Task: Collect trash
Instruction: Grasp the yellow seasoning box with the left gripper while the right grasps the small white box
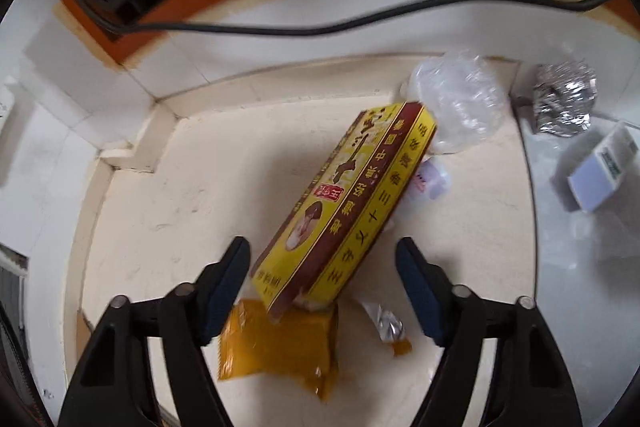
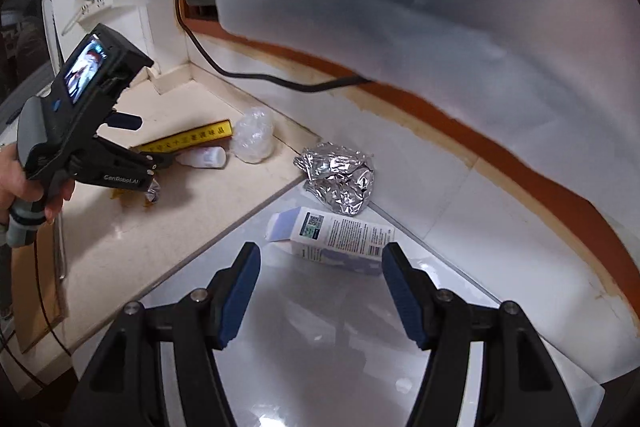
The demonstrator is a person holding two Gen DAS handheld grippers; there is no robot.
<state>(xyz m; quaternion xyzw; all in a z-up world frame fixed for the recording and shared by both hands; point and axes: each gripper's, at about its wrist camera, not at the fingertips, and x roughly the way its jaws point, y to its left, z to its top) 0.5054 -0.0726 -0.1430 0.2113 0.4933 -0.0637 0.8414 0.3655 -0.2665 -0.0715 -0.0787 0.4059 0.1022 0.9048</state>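
Note:
A yellow and red box (image 1: 352,203) lies on the cream counter, its near end resting on an orange sauce packet (image 1: 276,343). My left gripper (image 1: 324,291) is open, its fingers on either side of the box's near end, not touching it. A crumpled clear plastic wrap (image 1: 460,99), crumpled foil (image 1: 564,99) and a white and purple carton (image 1: 596,175) lie farther right. My right gripper (image 2: 320,295) is open and empty, just short of the carton (image 2: 336,239), with the foil (image 2: 340,179) beyond it. The left gripper's body (image 2: 80,131) shows over the yellow box (image 2: 188,139).
A black cable (image 1: 320,23) runs along the back wall under an orange strip. A small torn foil wrapper (image 1: 384,323) and a small white bottle (image 2: 204,158) lie by the box. A translucent white bag (image 2: 440,7) hangs across the upper right wrist view. The glossy grey surface (image 2: 320,367) adjoins the counter.

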